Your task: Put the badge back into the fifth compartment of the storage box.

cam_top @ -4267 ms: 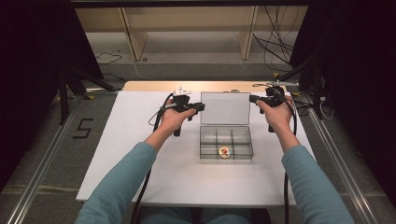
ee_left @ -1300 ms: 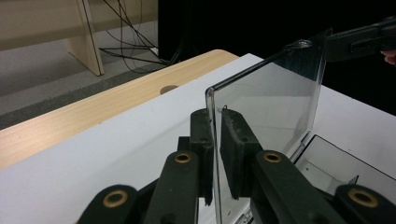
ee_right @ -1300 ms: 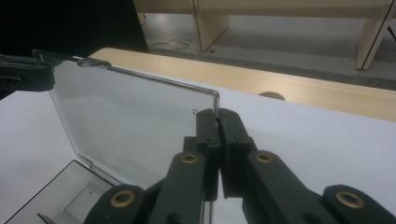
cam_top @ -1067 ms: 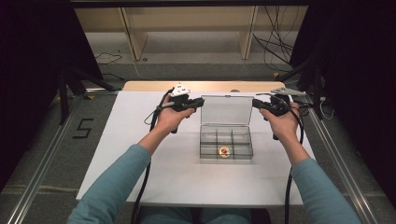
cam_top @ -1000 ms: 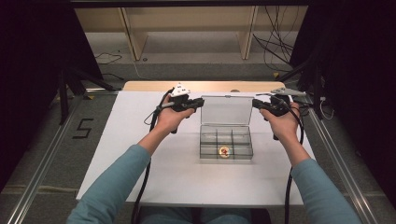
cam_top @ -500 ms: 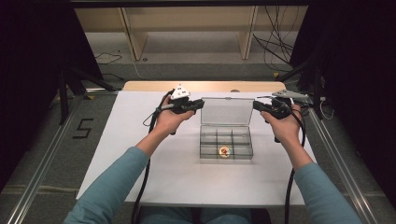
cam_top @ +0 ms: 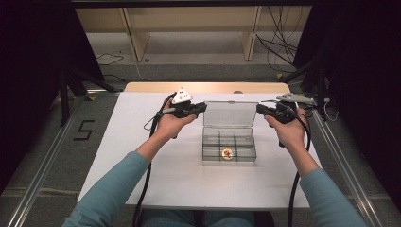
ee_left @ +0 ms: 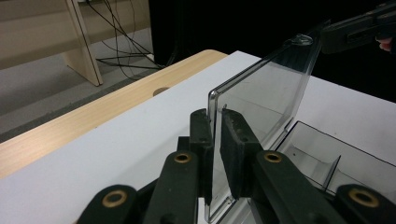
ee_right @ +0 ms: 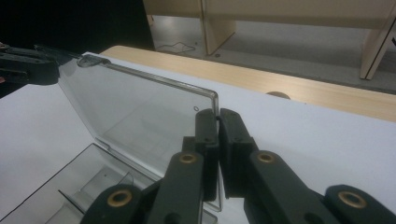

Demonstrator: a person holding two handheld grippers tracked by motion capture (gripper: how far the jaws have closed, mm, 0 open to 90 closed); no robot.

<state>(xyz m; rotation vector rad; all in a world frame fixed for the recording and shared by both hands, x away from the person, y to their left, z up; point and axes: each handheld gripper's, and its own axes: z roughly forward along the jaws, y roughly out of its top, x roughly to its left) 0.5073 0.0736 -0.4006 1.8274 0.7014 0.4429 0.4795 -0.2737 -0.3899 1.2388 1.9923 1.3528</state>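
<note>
High view | clear lid (cam_top: 230, 113) upright between left tongs (cam_top: 204, 107) and right tongs (cam_top: 259, 108) | both pinch its side edges

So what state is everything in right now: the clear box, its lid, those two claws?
Clear box: open, resting on the white table.
Lid: raised upright, pinched at both side edges.
Left claw: shut on the lid's edge.
Right claw: shut on the lid's opposite edge.
Small round red and yellow object: lying in a front compartment of the box.
</note>
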